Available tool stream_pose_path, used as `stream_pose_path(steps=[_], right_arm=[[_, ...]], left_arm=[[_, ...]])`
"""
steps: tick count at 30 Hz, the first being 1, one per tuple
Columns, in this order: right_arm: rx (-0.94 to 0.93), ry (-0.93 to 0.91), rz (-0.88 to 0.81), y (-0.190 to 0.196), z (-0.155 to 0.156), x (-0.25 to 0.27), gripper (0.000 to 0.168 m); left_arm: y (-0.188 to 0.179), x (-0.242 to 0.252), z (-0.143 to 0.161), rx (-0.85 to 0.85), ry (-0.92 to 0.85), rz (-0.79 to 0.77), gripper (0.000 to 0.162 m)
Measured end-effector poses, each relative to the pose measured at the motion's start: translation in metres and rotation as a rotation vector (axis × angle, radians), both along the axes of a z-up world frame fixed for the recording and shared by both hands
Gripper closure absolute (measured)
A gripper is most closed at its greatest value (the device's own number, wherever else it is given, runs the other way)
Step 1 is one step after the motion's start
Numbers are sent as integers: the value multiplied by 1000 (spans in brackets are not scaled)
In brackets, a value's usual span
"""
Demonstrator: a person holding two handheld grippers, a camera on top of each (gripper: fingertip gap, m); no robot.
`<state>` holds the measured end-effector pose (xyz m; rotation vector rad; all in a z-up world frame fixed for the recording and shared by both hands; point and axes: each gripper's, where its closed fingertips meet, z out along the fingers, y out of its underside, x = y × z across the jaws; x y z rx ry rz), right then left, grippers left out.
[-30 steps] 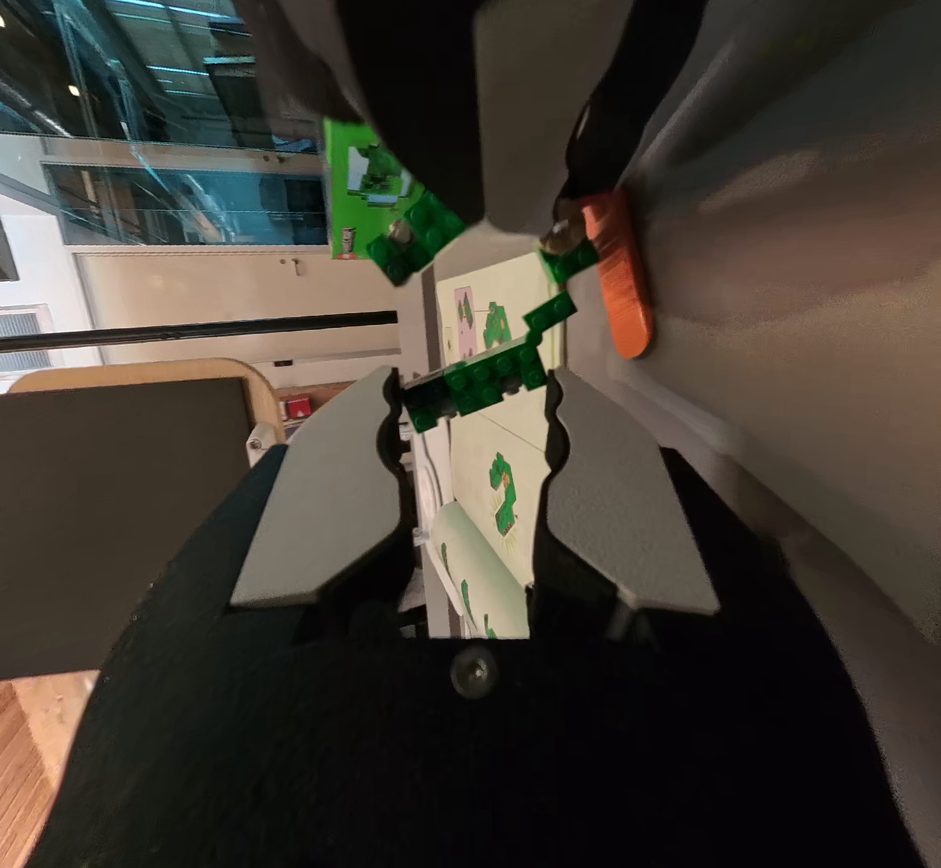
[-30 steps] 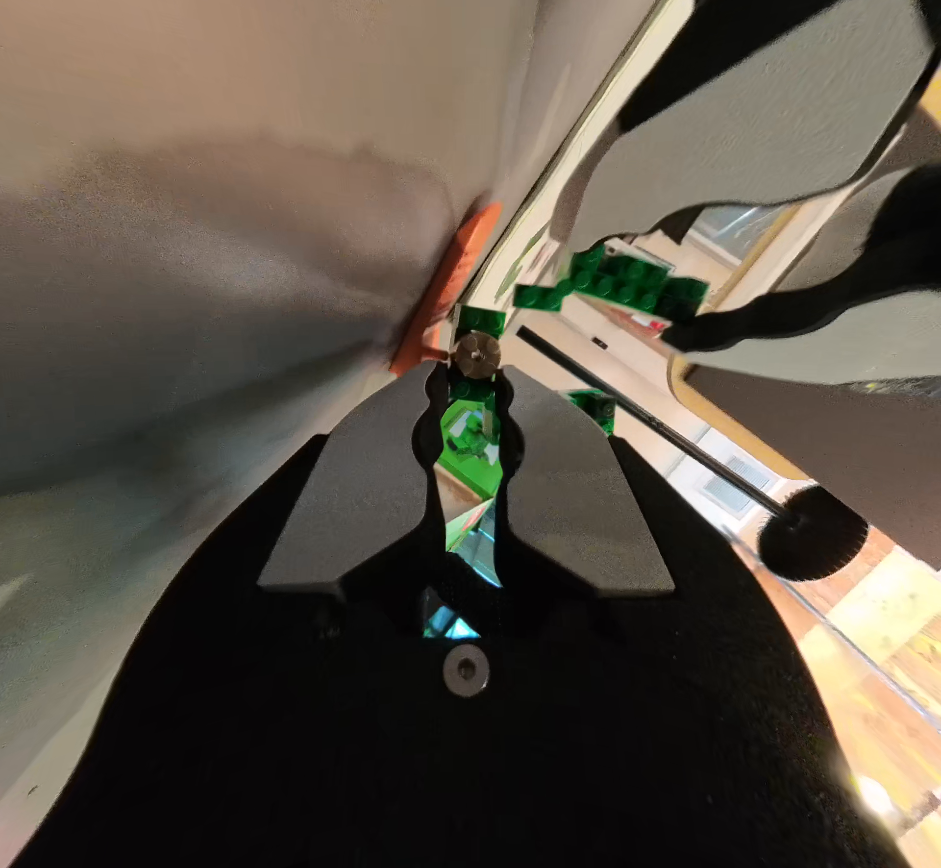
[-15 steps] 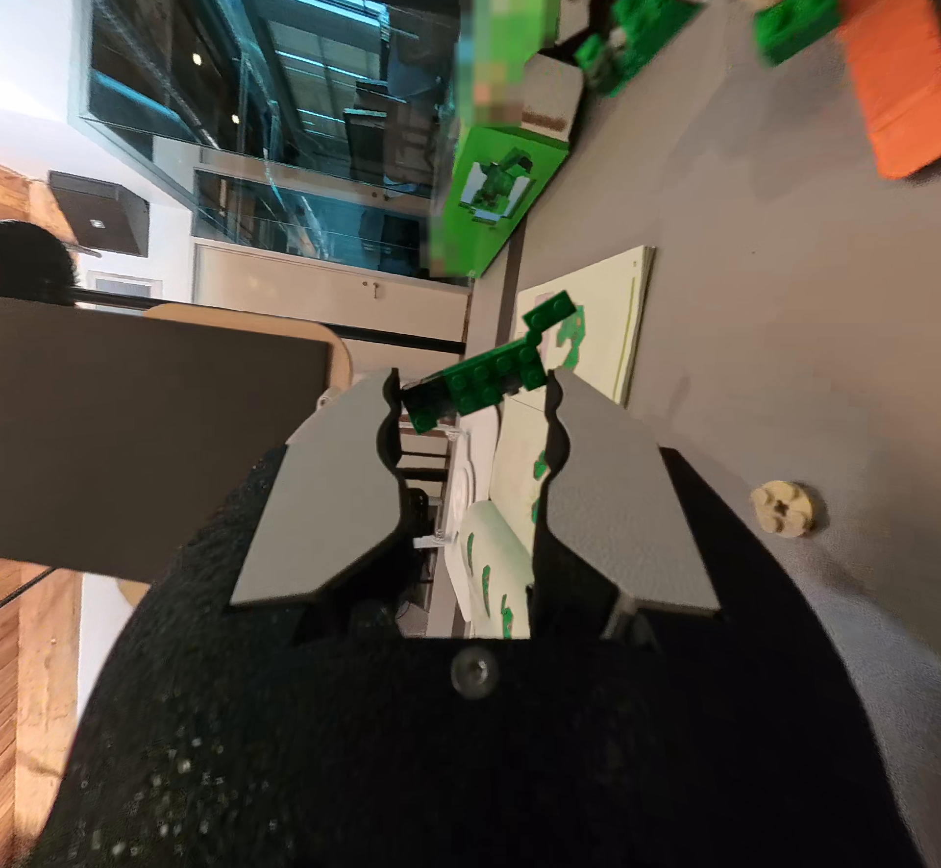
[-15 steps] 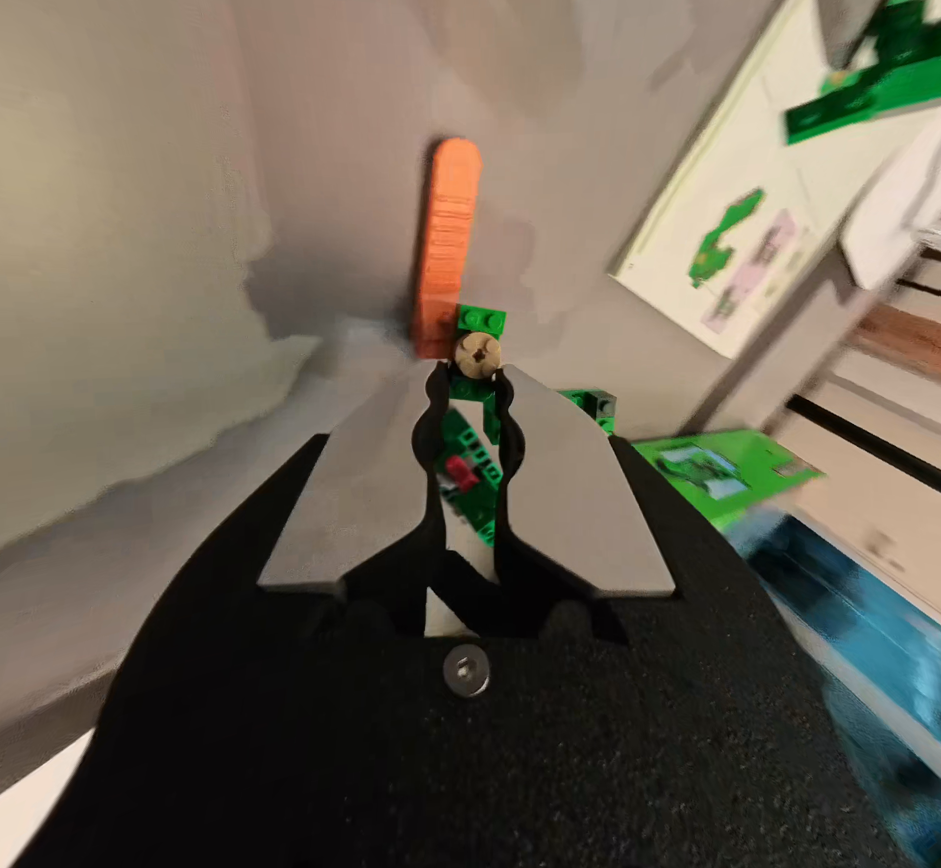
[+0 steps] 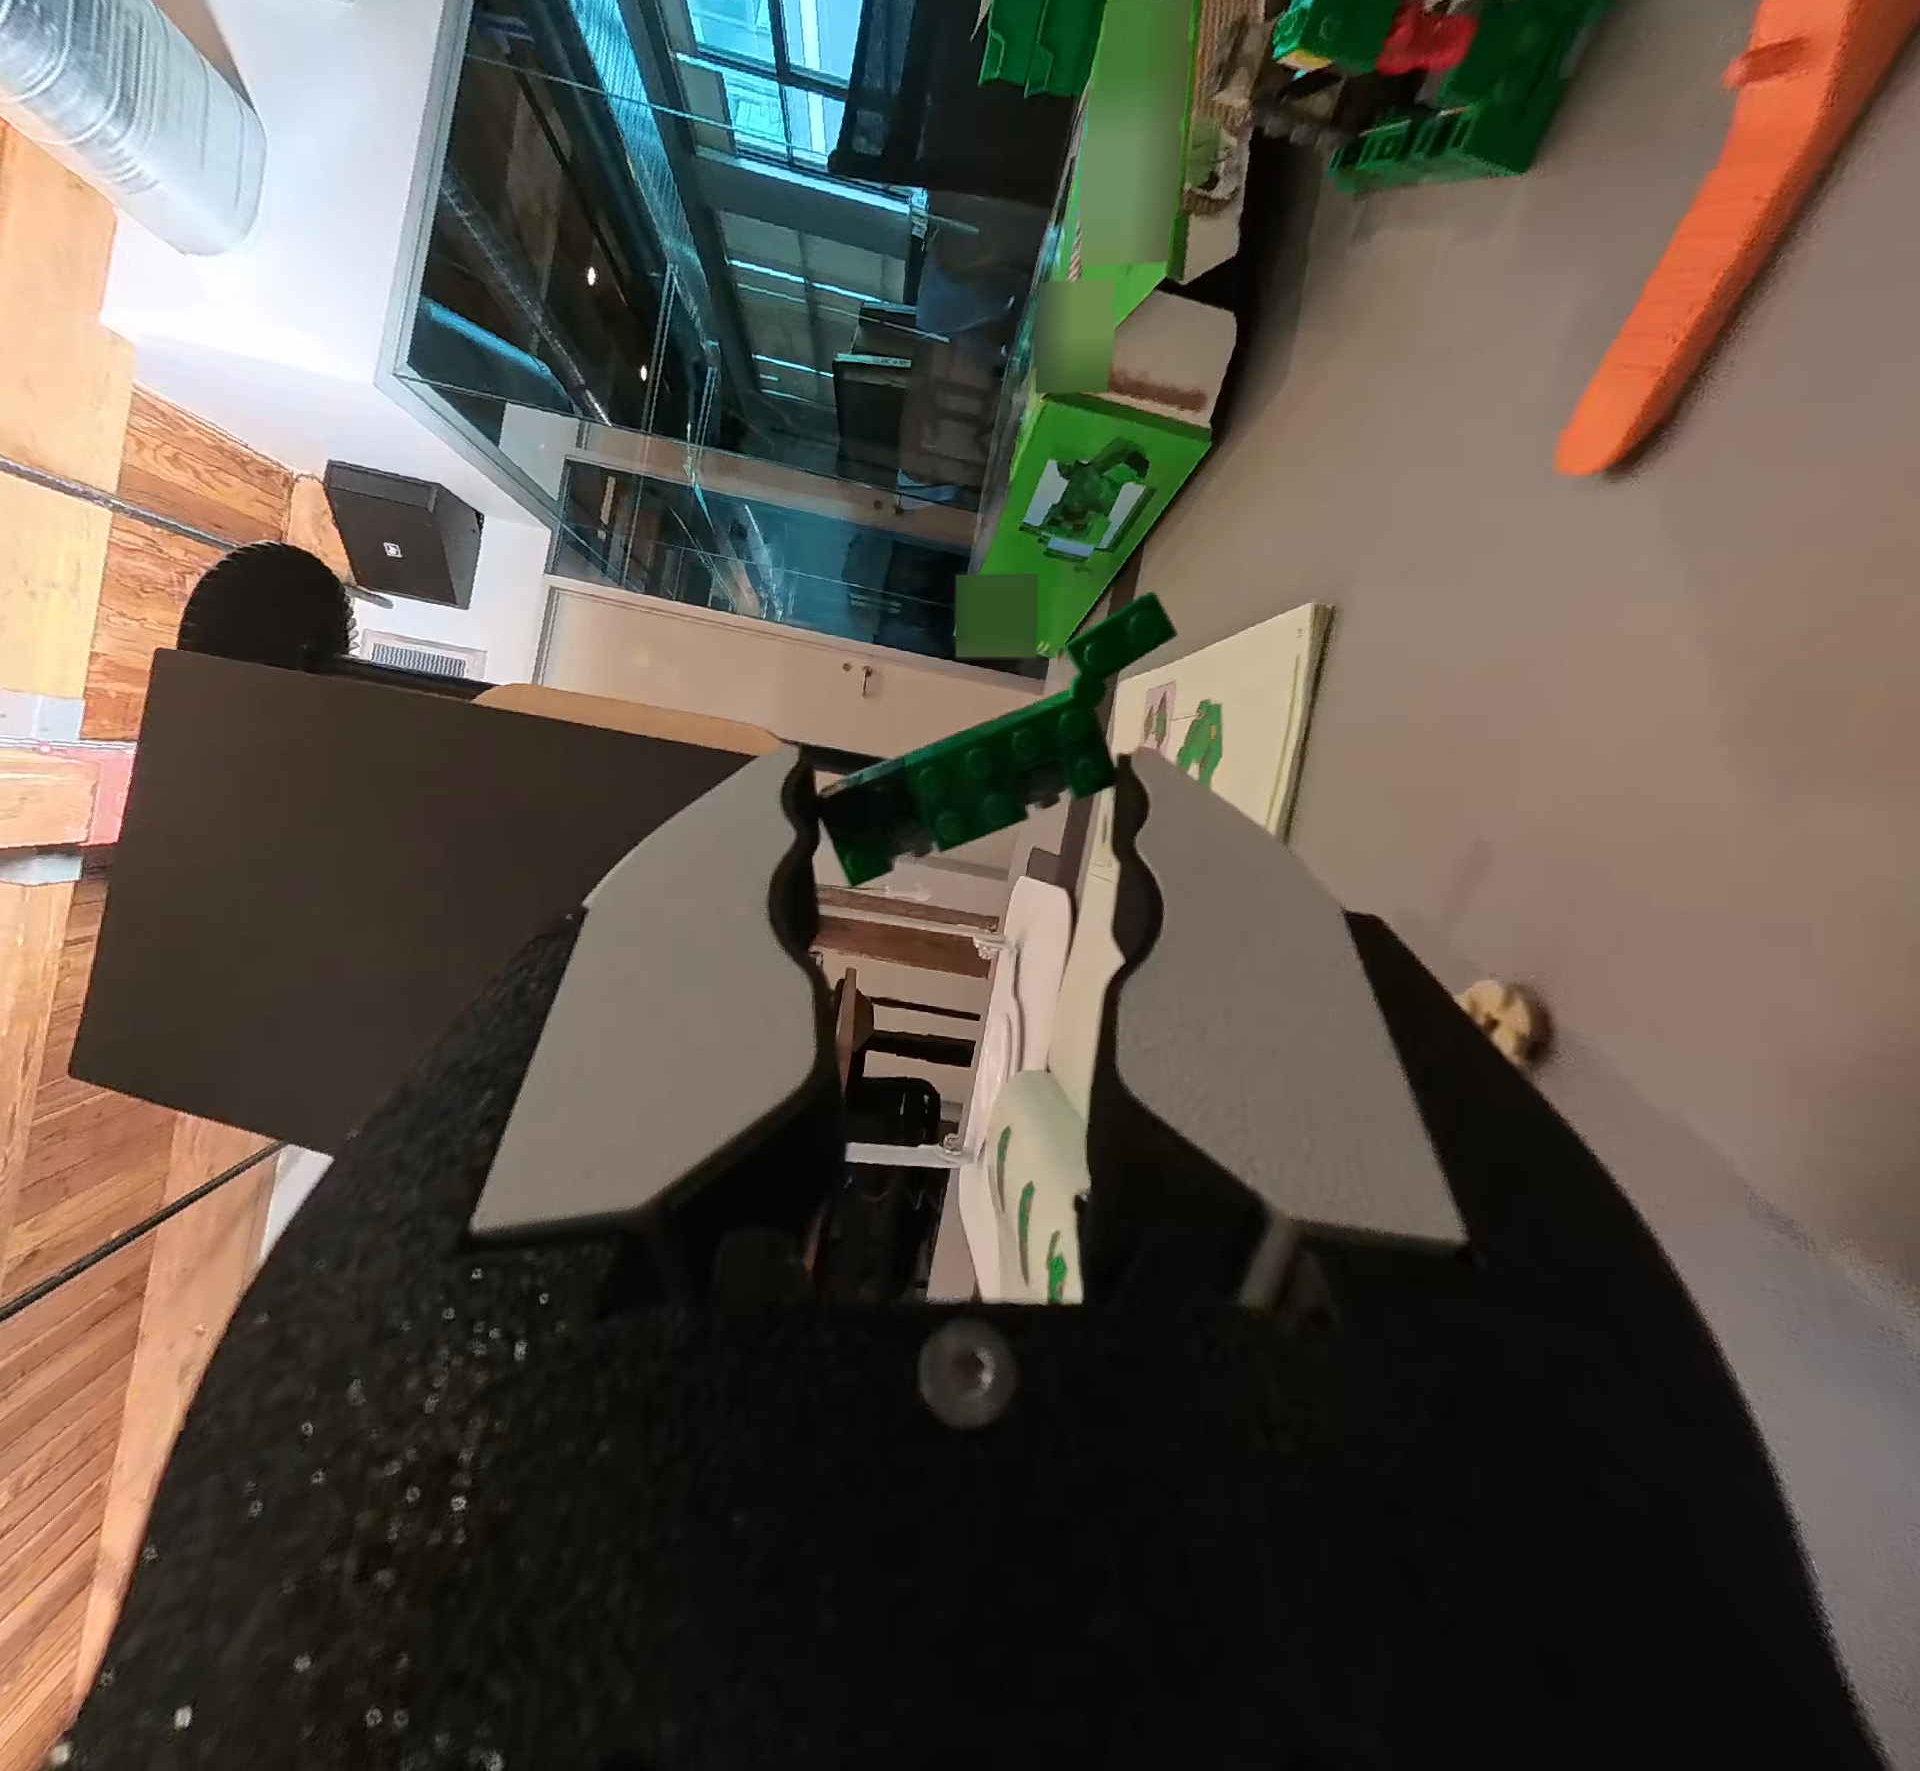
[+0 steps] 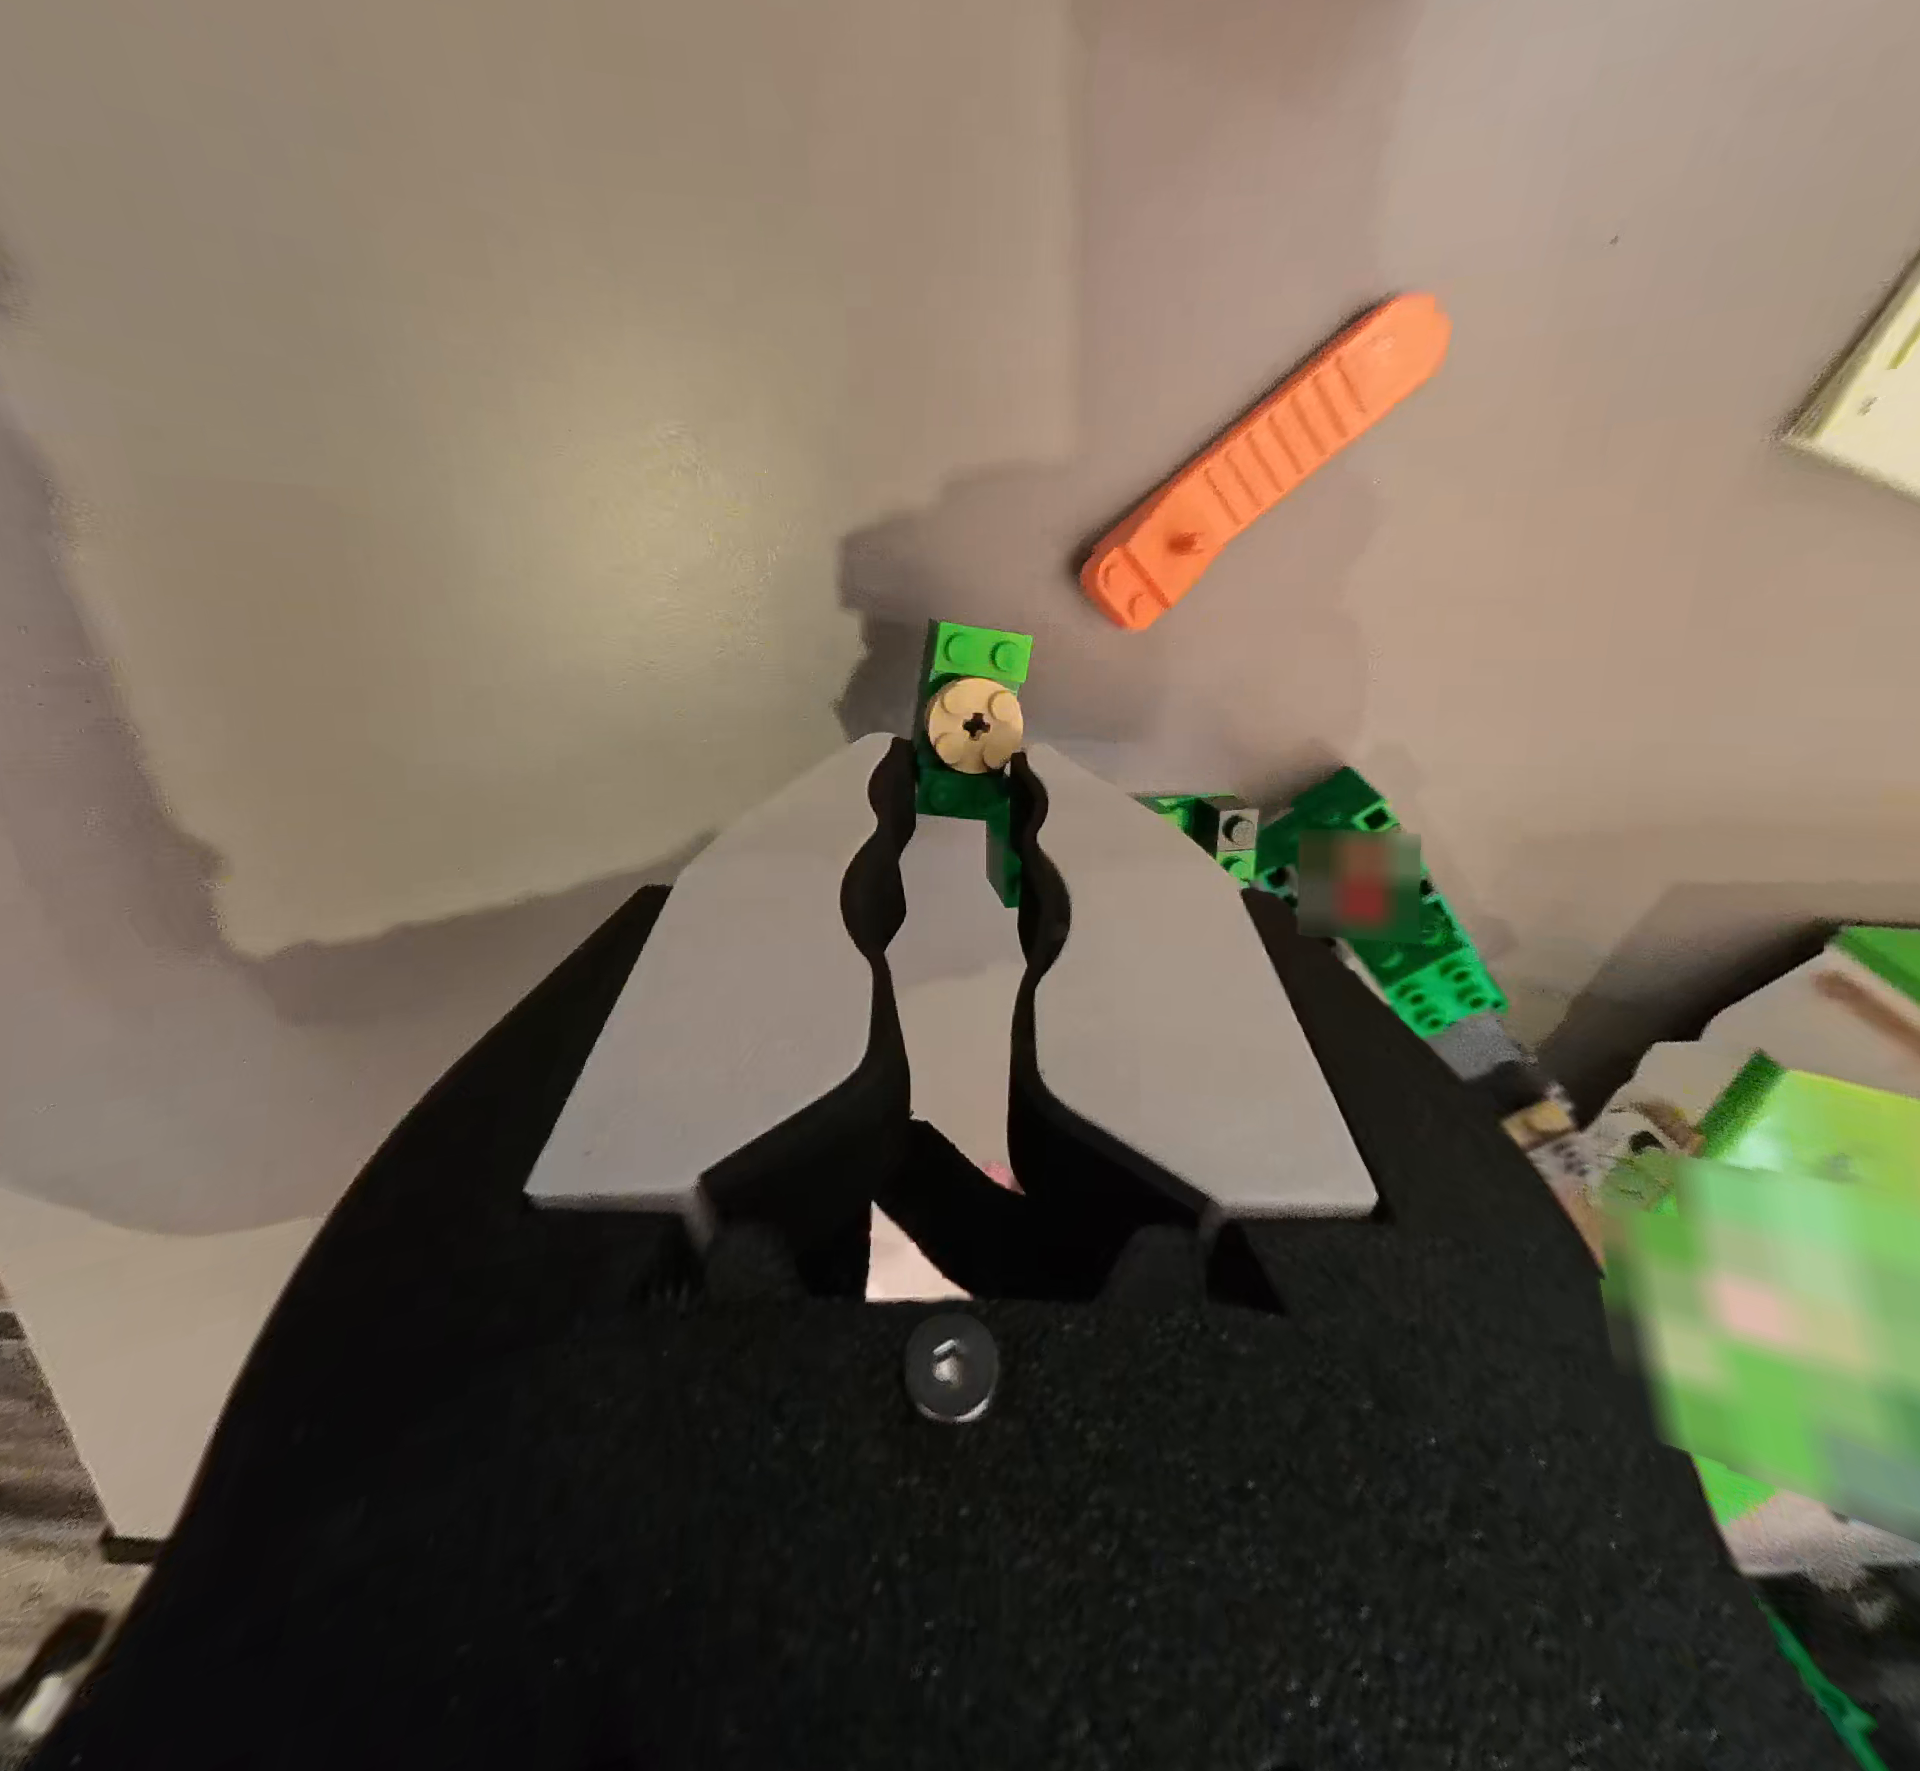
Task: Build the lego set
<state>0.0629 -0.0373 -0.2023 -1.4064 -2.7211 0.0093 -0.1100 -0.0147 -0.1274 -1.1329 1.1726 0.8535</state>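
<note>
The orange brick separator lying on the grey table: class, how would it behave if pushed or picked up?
The orange brick separator lies flat and long on the grey table, so a push would probably slide or spin it, not roll it. It looks like rigid moulded plastic, likely stiff and light. Its ribbed top should give the tongs some grip, though the thin wedge end may slip.

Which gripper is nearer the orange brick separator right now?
Right, as far as the two views show. The right gripper, jaws shut on a small green-and-tan piece, sits just short of the orange brick separator. The left gripper holds a dark green plate assembly farther off.
</note>
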Motion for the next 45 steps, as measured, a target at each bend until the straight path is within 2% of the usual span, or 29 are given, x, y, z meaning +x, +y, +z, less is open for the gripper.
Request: stream_pose_path(steps=[3, 8, 10, 13, 17, 24, 28, 40, 43, 45], right_arm=[[30, 39, -23, 0, -6, 3, 151], [223, 391, -70, 10, 18, -42, 151], [353, 499, -46, 11, 28, -60, 151], [437, 483, -33, 8, 19, -70, 151], [312, 487, -125, 9, 4, -75, 151], [285, 602, -154, 14, 17, -86, 151], [364, 679, -93, 10, 28, -95, 151], [420, 654, -59, 6, 26, -95, 151], [452, 641, -64, 10, 26, -91, 151], [474, 633, -79, 13, 28, -86, 151]], left_arm=[[-4, 6, -6, -16, -5, -24, 108], [-9, 22, -15, -70, -28, -73, 108], [-10, 29, -18, -98, -37, -90, 108], [-10, 37, -29, -188, -69, -111, 108], [-7, 34, -39, -308, -148, -94, 108], [-5, 28, -45, -435, -265, -71, 108], [-3, 26, -47, -469, -291, -55, 108], [-4, 28, -50, -536, -321, -43, 108], [-7, 24, -54, -637, -317, 1, 108], [-14, 20, -64, -800, -317, 48, 108]])
